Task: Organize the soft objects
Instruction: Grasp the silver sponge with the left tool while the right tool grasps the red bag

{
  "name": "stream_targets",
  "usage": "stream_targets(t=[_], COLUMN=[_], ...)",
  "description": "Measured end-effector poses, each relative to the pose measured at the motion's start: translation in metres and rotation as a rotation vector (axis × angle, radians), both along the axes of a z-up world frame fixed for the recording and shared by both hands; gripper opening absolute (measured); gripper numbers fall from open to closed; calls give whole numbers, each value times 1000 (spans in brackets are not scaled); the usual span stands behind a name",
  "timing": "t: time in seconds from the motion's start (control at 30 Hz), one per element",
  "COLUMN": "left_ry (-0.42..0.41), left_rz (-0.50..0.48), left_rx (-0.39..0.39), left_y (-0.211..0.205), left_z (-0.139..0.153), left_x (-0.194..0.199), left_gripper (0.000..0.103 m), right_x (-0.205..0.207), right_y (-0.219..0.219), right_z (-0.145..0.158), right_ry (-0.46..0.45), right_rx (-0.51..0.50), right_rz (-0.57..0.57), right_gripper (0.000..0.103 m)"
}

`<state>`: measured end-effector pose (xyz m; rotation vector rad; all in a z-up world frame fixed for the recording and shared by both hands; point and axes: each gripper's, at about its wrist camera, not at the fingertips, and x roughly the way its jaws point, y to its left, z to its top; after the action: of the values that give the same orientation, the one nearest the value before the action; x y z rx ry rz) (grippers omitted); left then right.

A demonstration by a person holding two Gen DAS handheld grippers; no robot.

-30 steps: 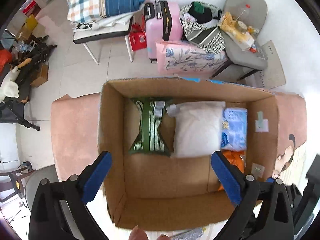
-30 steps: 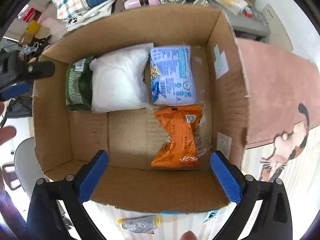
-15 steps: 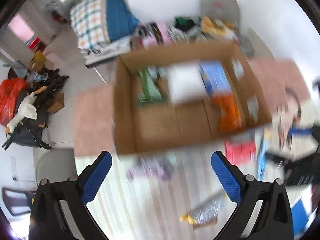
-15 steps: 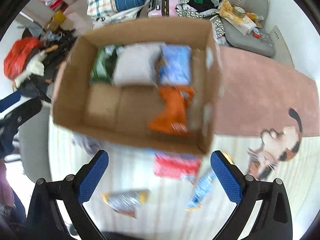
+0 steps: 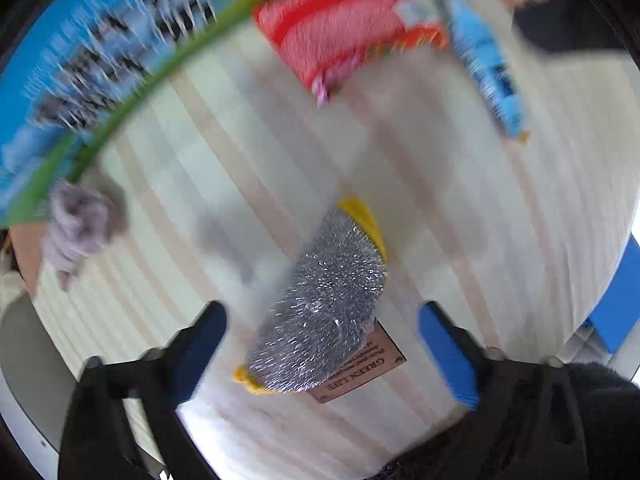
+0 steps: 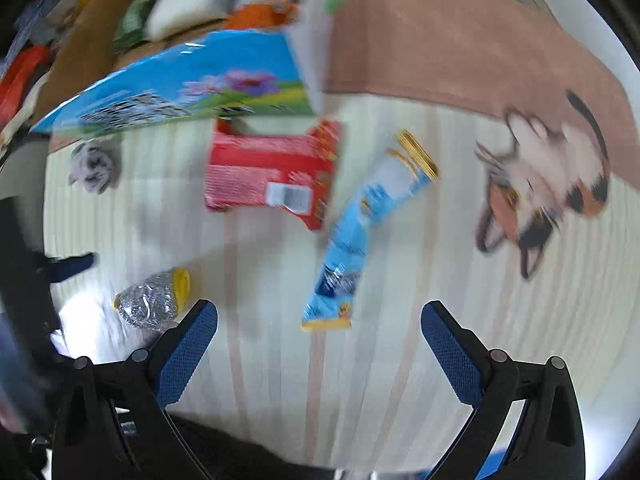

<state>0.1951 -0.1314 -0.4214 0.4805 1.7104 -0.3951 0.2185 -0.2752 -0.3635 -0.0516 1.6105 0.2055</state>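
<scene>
My left gripper (image 5: pixel 322 344) is open, low over a silver packet with yellow ends (image 5: pixel 320 312) that lies between its fingers on the striped mat. My right gripper (image 6: pixel 318 346) is open and empty, just below a long light-blue snack bag (image 6: pixel 360 236). A red snack bag (image 6: pixel 272 176) lies above it, near the cardboard box (image 6: pixel 180 76) with the blue printed side. The box holds green, white, blue and orange packs (image 6: pixel 188 4). A grey cloth ball (image 6: pixel 94 166) lies at the box's left corner. The silver packet (image 6: pixel 152 300) also shows in the right wrist view. Both views are blurred.
The striped cream mat (image 6: pixel 400 320) carries a cat picture (image 6: pixel 540 184) at the right. A pink rug (image 6: pixel 440 40) lies beyond it. A small brown label (image 5: pixel 360 364) lies on the mat beside the silver packet. The left gripper's arm (image 6: pixel 32 280) shows at the left edge.
Both grippers have pulled back from over the box and dropped towards the mat. The left one now straddles the silver packet; the right one is close to the light-blue bag.
</scene>
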Motion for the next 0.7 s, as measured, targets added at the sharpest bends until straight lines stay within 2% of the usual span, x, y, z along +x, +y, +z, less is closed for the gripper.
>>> stream_targets(t=[0.03, 0.1, 0.23, 0.37, 0.4, 0.43, 0.5, 0.6, 0.63, 0.7], left_ry=[10, 31, 46, 62, 63, 59, 55, 54, 54, 51], left_rz=[17, 93, 332, 512, 531, 554, 580, 605, 614, 633], left_rx=[12, 14, -41, -86, -90, -91, -106, -123, -129, -135], left_y=[2, 13, 52, 88, 93, 99, 104, 110, 111, 118], left_z=[-5, -11, -6, -6, -7, -7, -6, -5, -5, -6], left_x=[1, 9, 29, 40, 38, 39, 40, 37, 37, 34], left_gripper=[62, 59, 59, 59, 59, 59, 59, 59, 59, 59], right_x=[3, 11, 43, 66, 68, 67, 61, 37, 32, 26], right_y=[2, 5, 7, 0, -2, -3, -2, 16, 21, 33], right_z=[0, -5, -23, -40, -43, -46, -50, -41, -35, -17], right_ry=[-20, -47, -37, -44, -40, -27, 28, 128, 124, 24], right_rx=[-10, -12, 32, 116, 143, 170, 229, 323, 296, 153], right_rz=[29, 80, 70, -59, -88, -114, -141, -57, -16, 102], right_gripper=[102, 102, 102, 101, 96, 85, 77, 77, 77, 78])
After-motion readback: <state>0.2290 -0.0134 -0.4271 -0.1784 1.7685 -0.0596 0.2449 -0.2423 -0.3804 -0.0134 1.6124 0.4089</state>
